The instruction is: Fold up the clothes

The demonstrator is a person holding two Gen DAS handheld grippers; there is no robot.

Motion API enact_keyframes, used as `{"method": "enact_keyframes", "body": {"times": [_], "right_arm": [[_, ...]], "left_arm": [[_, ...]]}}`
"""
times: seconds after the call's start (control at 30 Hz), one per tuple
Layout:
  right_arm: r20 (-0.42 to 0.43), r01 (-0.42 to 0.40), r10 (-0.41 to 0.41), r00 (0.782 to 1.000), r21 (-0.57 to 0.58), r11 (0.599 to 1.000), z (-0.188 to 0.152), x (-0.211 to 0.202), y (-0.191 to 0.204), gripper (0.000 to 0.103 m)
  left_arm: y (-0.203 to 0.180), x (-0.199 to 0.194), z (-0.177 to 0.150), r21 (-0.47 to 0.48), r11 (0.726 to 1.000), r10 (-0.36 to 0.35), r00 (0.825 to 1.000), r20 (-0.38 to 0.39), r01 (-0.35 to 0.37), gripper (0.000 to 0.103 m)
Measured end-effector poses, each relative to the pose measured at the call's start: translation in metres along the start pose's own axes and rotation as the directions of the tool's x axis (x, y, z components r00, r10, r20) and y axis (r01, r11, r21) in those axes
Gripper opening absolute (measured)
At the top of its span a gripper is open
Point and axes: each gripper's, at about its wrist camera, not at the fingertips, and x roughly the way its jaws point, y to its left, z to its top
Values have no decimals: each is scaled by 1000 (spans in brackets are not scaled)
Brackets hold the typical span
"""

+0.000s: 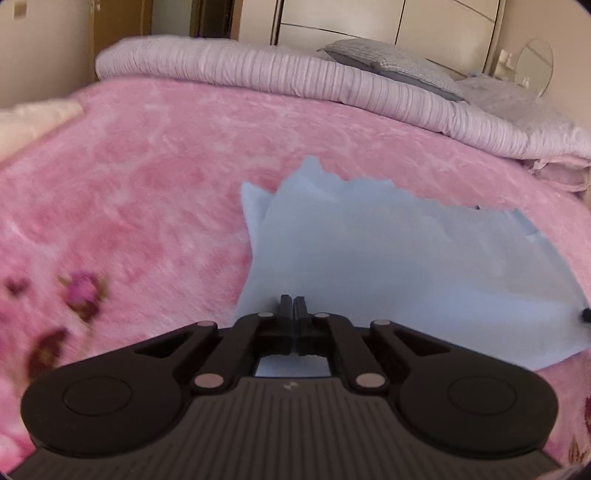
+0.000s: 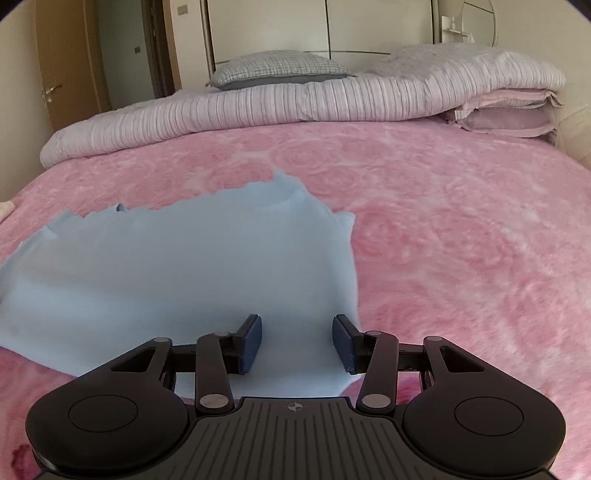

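A light blue garment (image 1: 388,258) lies on the pink fleece blanket (image 1: 147,184), its far edge rumpled. My left gripper (image 1: 293,306) is shut on the garment's near left edge, with cloth showing between and below the fingers. In the right wrist view the same garment (image 2: 184,266) spreads to the left and ahead. My right gripper (image 2: 297,332) is open, its blue pads over the garment's near right corner, one pad on each side of the cloth edge. It holds nothing.
A folded striped pale quilt (image 2: 295,103) lies across the far side of the bed with a grey checked pillow (image 2: 277,68) on it. Wardrobe doors (image 2: 369,26) and a wooden door (image 2: 62,74) stand behind. A cream pillow (image 1: 29,122) sits at the left.
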Motion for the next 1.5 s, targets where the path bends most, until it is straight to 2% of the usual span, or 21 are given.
{"method": "enact_keyframes", "body": {"times": [0.13,0.2,0.3,0.43,0.5,0.57,0.77,0.9,1.07,1.2,1.33,1.5], "right_arm": [[32,10,-10,999,3,1000,9,-24,7,46],[37,-6,6,999,-5,1000,6,-31,11,46],[-51,36,-38,998,-29,999,-12,-13,14,46],[-81,55,-51,995,45,997,-12,-17,6,46],[-84,63,-57,995,60,996,-6,-30,7,46],[-91,69,-62,994,71,995,-2,-42,10,46],[-151,84,-72,986,78,993,-21,-71,28,46],[-166,70,-56,985,82,994,-30,-94,40,46],[-131,54,-46,990,62,997,-31,-132,57,46],[-134,104,-104,985,-7,995,-31,-153,76,46],[-83,133,-139,987,-70,989,-34,-177,96,46],[-71,106,-111,991,-67,992,-39,-193,111,46]], "left_arm": [[-13,-22,2,24,1000,-8,1000,16,8,7],[-16,-18,-8,29,1000,-5,1000,-23,6,8],[-19,-5,-22,36,999,24,998,-66,-21,8],[-33,-17,-13,56,997,51,996,-75,-47,9],[-41,-29,-10,61,997,56,995,-77,-51,9],[-51,-43,-9,64,996,60,995,-78,-55,15],[-79,-88,-18,65,997,50,994,-99,-44,23],[-92,-118,-28,86,995,61,993,-98,-53,25],[-99,-154,-37,97,993,78,993,-85,-70,27],[-99,-179,-44,101,992,88,994,-65,-81,29],[-93,-205,-52,91,993,76,996,-38,-72,30],[-86,-235,-57,91,994,68,998,3,-68,30]]}}
